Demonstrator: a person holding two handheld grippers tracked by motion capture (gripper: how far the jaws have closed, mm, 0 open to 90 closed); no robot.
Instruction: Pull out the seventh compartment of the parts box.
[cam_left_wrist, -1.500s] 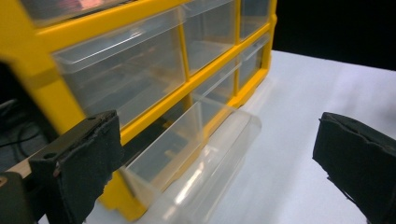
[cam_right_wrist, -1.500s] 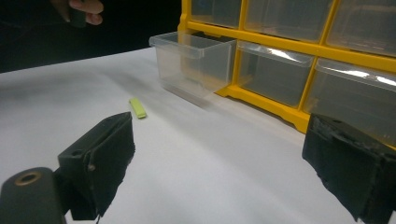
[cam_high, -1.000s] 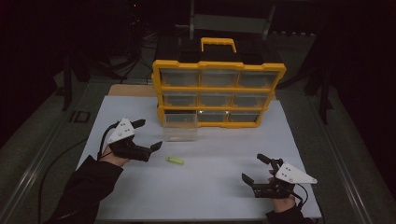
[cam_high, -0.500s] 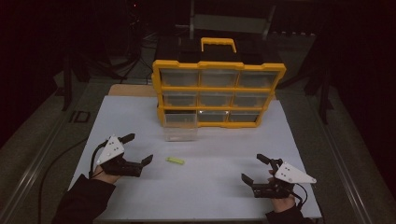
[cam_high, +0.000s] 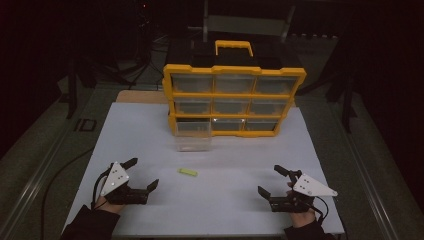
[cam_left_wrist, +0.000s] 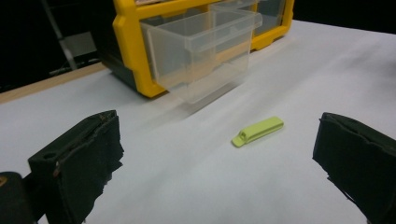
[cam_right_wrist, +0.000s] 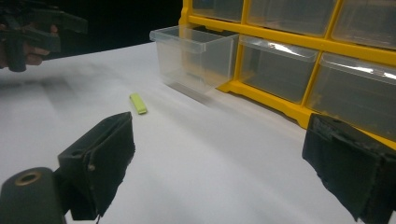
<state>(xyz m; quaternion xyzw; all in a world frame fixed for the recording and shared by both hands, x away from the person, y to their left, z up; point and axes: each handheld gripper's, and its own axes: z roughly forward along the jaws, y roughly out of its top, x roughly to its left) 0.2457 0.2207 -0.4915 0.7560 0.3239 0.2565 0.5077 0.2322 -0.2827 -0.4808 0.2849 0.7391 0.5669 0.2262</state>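
The white desk takes up the lower middle of the high view, dim all round. At its far edge, in the upper centre of the frame, stands a yellow drawer organiser with a carry handle and three rows of clear drawers. Its lower left drawer is drawn out onto the desk; in the left gripper view that clear drawer fills the upper middle, and it looks empty, though the light is too poor to be sure.

The left tongs sit at the lower left of the high view, held in a hand, with jaws spread wide and gripping nothing. The right tongs sit at the lower right, likewise wide apart and empty, resting low over the desk.

Smallest is a lime-green clip-like piece, lying flat on the bare desk in front of the drawn drawer and well clear of it, between the two tongs and nearer the left. In the left gripper view the piece lies right of centre, between the jaws but farther off.
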